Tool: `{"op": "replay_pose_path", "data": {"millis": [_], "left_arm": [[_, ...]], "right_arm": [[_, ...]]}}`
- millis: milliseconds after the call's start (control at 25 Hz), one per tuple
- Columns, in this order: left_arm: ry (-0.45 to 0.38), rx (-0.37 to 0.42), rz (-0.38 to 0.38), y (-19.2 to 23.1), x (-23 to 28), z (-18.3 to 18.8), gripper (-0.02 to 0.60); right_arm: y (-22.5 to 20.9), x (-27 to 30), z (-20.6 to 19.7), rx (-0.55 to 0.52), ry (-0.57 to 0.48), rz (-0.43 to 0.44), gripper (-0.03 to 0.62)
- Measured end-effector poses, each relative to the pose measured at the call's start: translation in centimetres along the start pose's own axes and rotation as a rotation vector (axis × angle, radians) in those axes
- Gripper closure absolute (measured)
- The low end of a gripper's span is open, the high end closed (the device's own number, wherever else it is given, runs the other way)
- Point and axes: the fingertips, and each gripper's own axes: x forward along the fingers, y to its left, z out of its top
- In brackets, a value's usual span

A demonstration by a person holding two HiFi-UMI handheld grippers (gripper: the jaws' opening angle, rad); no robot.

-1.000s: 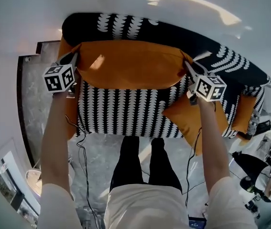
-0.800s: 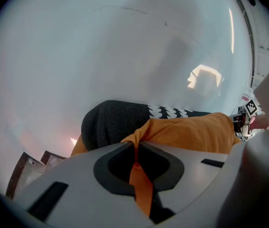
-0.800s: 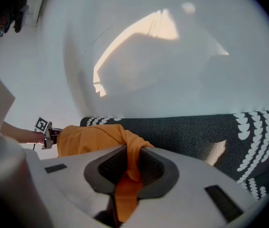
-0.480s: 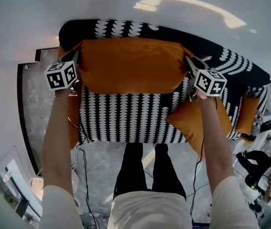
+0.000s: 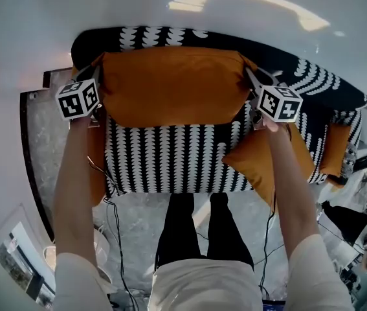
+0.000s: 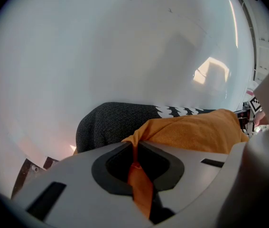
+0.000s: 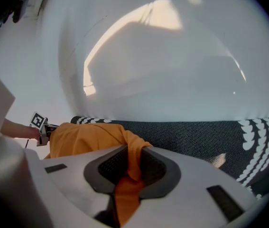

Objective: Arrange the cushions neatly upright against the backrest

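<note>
Jaws pinch the orange cushion (image 5: 173, 86), clear only in gripper views.

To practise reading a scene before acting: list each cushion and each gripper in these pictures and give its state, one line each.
Large orange cushion: held by two corners, spread across the backrest.
Left gripper: shut on the cushion's left corner.
Right gripper: shut on its right corner.
Small orange cushion: lying tilted at the front of the seat, not upright.
Far-right orange cushion: propped at the seat's right end.
</note>
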Motion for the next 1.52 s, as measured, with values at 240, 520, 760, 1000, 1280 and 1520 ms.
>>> {"op": "replay_pose_path", "data": {"millis": [240, 520, 760, 1000, 1280, 1520], "left_arm": [[0.036, 0.068, 0.054, 0.1, -1.1, -0.1, 0.531], [0.015, 0.077, 0.123, 1.4, -3.9, 0.8, 0.445], [-0.001, 0.095, 0.159, 1.6, -7.2, 1.6, 0.439], [0.001, 0.078, 0.110, -2.1, -11.0, 1.7, 0.439], [-0.008, 0.040, 0.014, -9.2, -16.2, -0.2, 0.485], [-0.069, 0.094, -0.086, -17.1, -20.7, 0.6, 0.545]], "right_arm": [[-0.1, -0.6, -0.3, 0.002, 0.048, -0.052, 0.517], [-1.2, -3.1, 1.6, -0.024, -0.001, -0.150, 0.431], [0.1, -7.0, 2.7, -0.087, -0.029, -0.165, 0.418], [1.4, -11.9, 1.2, -0.030, -0.028, -0.128, 0.432], [6.2, -17.2, -1.2, -0.037, 0.005, -0.023, 0.535], [7.9, -25.2, -0.4, -0.006, -0.084, 0.000, 0.567]]}}
